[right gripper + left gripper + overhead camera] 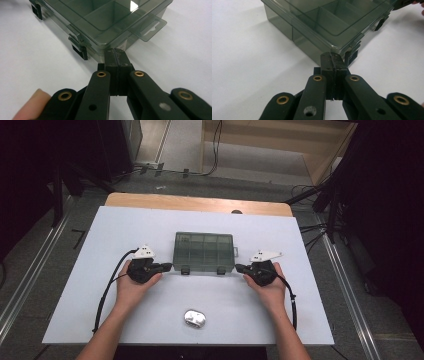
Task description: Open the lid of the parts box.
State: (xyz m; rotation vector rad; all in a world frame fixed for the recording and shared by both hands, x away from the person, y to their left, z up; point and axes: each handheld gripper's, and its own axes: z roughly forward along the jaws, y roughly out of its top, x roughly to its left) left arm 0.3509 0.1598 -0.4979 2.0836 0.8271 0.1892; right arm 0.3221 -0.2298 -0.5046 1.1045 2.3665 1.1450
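A smoky clear box [203, 252] with inner compartments sits between the two claws, lid down and both front latches fastened. The left claw [167, 266] is clenched on nothing, its tips meeting at the box's near left corner, just beside the left latch [351, 55]. The right claw [240, 268] is likewise clenched and empty, its tips at the near right corner, with the right latch [80, 50] just to one side and the hang tab [150, 28] beyond. Whether either tip touches the plastic is hard to tell. Pressing in from both ends like this would, I judge, square the box or pin it on the desk [150, 225] before the latches are worked (closed tips make a firm pusher). Behind both claws, nearer the person, lies a small silvery thing [194, 318], well apart.
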